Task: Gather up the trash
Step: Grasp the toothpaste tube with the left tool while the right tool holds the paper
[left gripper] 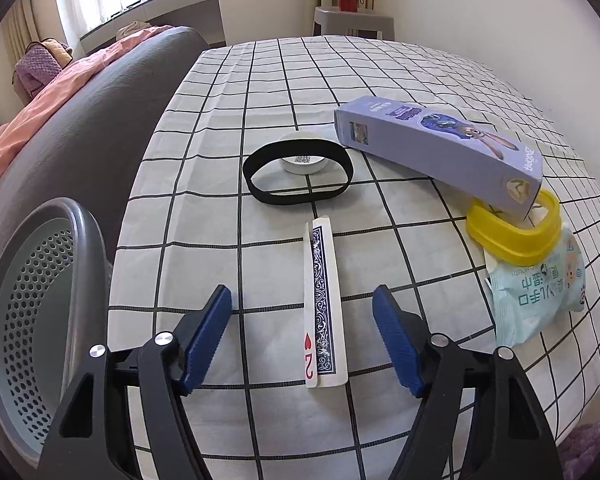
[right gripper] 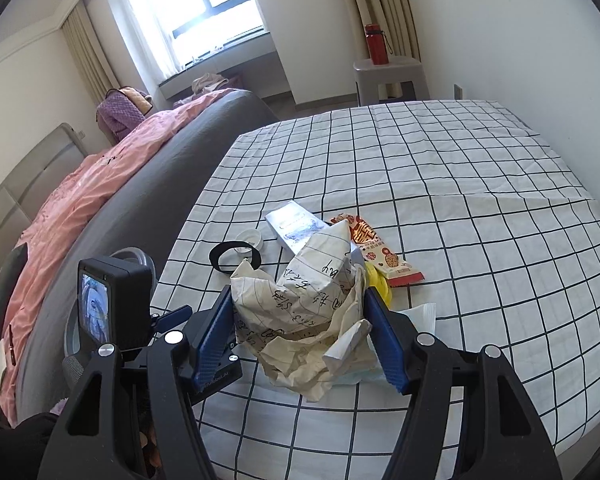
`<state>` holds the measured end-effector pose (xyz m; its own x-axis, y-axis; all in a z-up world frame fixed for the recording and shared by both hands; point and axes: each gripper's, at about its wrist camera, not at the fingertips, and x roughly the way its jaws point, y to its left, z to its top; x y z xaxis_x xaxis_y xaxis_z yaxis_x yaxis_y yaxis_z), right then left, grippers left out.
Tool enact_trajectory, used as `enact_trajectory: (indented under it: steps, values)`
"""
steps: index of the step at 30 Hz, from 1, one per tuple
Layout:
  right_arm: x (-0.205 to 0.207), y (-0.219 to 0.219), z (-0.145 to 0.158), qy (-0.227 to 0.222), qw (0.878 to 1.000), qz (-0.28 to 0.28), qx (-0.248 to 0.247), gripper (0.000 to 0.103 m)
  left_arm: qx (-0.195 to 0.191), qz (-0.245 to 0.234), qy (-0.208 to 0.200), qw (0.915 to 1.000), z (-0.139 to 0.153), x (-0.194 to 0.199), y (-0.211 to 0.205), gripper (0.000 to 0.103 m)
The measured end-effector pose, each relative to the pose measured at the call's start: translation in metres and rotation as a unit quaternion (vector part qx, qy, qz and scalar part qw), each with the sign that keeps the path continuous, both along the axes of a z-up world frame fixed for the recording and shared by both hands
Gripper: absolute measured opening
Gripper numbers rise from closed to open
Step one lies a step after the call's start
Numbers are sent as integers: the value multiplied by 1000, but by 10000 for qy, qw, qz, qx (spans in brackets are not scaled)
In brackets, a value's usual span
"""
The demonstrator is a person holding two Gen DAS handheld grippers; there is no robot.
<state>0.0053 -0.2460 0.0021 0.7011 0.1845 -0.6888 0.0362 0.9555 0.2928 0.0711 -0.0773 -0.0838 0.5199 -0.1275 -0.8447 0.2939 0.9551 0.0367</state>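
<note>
Two black hand-held rigs, alike in build. Left gripper: angular black plastic arms with triangular cut-outs, round silver screw heads at the pivots, blue fingers ribbed with fine saw-tooth edges. Right gripper: same black arms, same silver screws, same blue pads. From the right wrist view, a black camera block with a small lit screen on the other rig

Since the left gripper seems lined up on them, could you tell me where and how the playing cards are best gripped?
Grip the playing cards across their long edges, near the end closest to the left gripper, coming down from above. The thin stack lies flat on the checked sheet, lengthwise between the open fingers, so both edges are probably within reach.
</note>
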Motion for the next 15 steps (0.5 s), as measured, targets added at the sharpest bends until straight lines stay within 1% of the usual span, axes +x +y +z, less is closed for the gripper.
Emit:
enact_trajectory:
  steps: [2,4,5,7,11,15]
  values:
    - [0,-1,-1,17,10000,-10,3,63,-54,-101,16,9999,1,-2,-3,56]
    - [-1,-1,-2,30,10000,-29,-10,63,-85,-207,13,9997,2,-5,-6,39]
    - [-1,-1,-2,37,10000,-34,-15,63,-90,-255,1,9996,2,-7,-7,34]
    - [-2,0,-3,45,10000,-34,-27,63,-149,-338,14,9993,3,-10,-8,15]
    - [-1,2,-5,70,9999,-23,-83,63,-280,-363,59,9989,4,-15,-4,16]
    - [0,4,-9,113,9999,-6,-130,63,-361,-311,-57,9989,14,-22,6,16]
